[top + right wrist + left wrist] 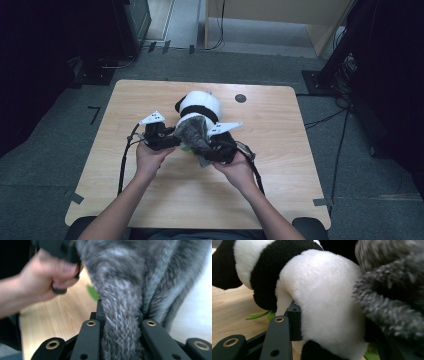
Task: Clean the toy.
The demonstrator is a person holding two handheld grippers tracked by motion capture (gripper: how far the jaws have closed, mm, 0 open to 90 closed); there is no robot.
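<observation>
My wooden table (280,165) has a small dark round disc (240,98) set into its far edge, right of centre. Strips of grey tape (76,198) mark its near corners (left and right alike). Grey carpet (45,150) surrounds it, with black cables (327,117) trailing at the right.

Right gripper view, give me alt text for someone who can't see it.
The right gripper has its two black jaws shut on a fold of fuzzy grey knitted cloth that hangs down between them. Behind, at the left, the person's other hand grips a black handle above the light wooden table.
</observation>
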